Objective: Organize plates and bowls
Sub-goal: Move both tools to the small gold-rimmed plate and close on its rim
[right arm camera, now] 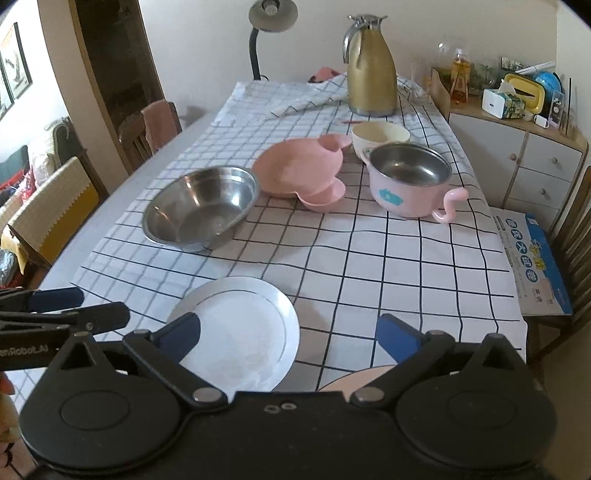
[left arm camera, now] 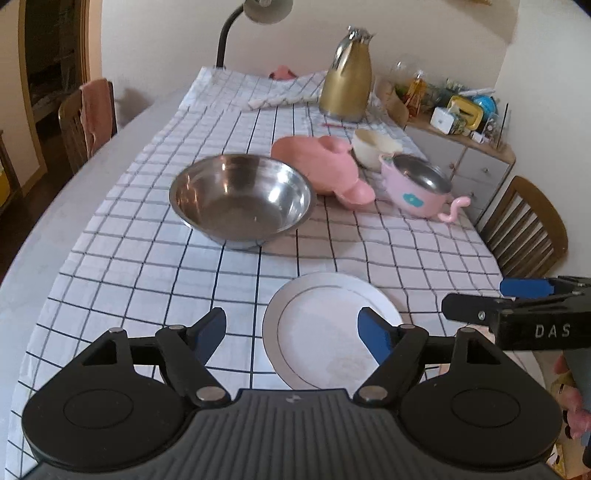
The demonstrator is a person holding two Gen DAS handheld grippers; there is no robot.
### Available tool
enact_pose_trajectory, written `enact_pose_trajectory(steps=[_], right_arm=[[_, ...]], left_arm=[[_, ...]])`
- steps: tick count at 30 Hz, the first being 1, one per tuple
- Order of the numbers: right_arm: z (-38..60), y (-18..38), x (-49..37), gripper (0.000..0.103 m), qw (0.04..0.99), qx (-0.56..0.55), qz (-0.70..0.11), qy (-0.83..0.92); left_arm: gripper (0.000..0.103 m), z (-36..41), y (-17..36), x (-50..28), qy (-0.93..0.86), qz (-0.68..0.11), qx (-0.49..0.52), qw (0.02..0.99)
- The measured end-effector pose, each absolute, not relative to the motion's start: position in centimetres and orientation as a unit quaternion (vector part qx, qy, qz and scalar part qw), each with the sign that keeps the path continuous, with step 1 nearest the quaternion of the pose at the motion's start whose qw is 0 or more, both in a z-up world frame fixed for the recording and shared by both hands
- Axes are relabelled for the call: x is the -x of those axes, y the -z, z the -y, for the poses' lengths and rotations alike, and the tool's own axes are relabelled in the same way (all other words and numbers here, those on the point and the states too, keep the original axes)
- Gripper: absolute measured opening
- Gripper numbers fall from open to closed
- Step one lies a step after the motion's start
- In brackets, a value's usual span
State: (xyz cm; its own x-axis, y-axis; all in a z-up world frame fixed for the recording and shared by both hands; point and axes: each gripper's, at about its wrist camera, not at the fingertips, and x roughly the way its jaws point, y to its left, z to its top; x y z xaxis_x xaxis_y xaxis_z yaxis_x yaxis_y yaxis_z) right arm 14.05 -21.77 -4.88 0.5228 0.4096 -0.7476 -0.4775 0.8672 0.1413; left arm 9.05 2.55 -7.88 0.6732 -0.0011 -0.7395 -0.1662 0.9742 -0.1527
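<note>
Steel bowl (left arm camera: 242, 199) and pink-handled pot (right arm camera: 410, 181) both sit empty.

Plate (right arm camera: 240, 332) nearest on bench (right arm camera: 369, 258); steel bowl (right arm camera: 199, 206) behind it to the left, mouse-shaped dish (right arm camera: 299, 170) centre, handled pot (right arm camera: 410, 181) right, jug (right arm camera: 369, 70) at back.

Pale cream walls (right arm camera: 207, 44) close the room. A grey worktop (right arm camera: 110, 199) wears a white cloth with dark checks (right arm camera: 369, 258). Wooden chairs (right arm camera: 147, 136) stand along its left side, another (left arm camera: 524, 229) at the right. A gooseneck lamp (right arm camera: 271, 14) rises at the far end; a pale drawer cabinet (right arm camera: 535, 170) stands far right.
</note>
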Motion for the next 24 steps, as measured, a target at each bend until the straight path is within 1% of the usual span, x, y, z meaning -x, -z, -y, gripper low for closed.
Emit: enact_pose_trajectory(steps=[8,10,14,16,19,20,21,22,23,24], right_arm=[[20.6,7.9,-17.5,0.097,0.851,0.050,-0.459,-0.250],[20.3,8.6,-18.1,0.092,0.844,0.049,-0.471,-0.252],[19.7,10.1,-19.2,0.087,0.830,0.051,-0.493,-0.257],[19.5,10.8,-19.8,0.079,0.820,0.049,-0.506,-0.262],[19.4,11.5,-20.5,0.074,0.810,0.042,-0.520,-0.267],[19.3,11.6,-20.7,0.072,0.807,0.040,-0.524,-0.269],[19.3,11.8,-20.9,0.068,0.805,0.039,-0.527,-0.271],[19.2,11.9,-21.0,0.063,0.802,0.037,-0.529,-0.275],[19.1,12.0,-21.1,0.061,0.799,0.036,-0.531,-0.279],[19.0,12.1,-21.2,0.056,0.797,0.036,-0.533,-0.283]], left_arm=[[0.078,-3.4,11.5,-11.8,-0.060,-0.448,0.114,0.885],[0.078,-3.7,12.1,-12.3,-0.058,-0.454,0.128,0.880],[0.078,-4.1,13.4,-13.4,-0.061,-0.469,0.145,0.869],[0.078,-4.3,14.0,-13.9,-0.061,-0.481,0.156,0.861],[0.077,-4.9,14.7,-14.3,-0.062,-0.490,0.174,0.852],[0.071,-5.0,14.9,-14.4,-0.061,-0.492,0.181,0.849],[0.065,-5.1,15.1,-14.5,-0.059,-0.496,0.185,0.847],[0.062,-5.2,15.2,-14.6,-0.058,-0.499,0.187,0.844],[0.059,-5.2,15.3,-14.6,-0.059,-0.501,0.189,0.842],[0.056,-5.3,15.5,-14.7,-0.060,-0.503,0.191,0.841]])
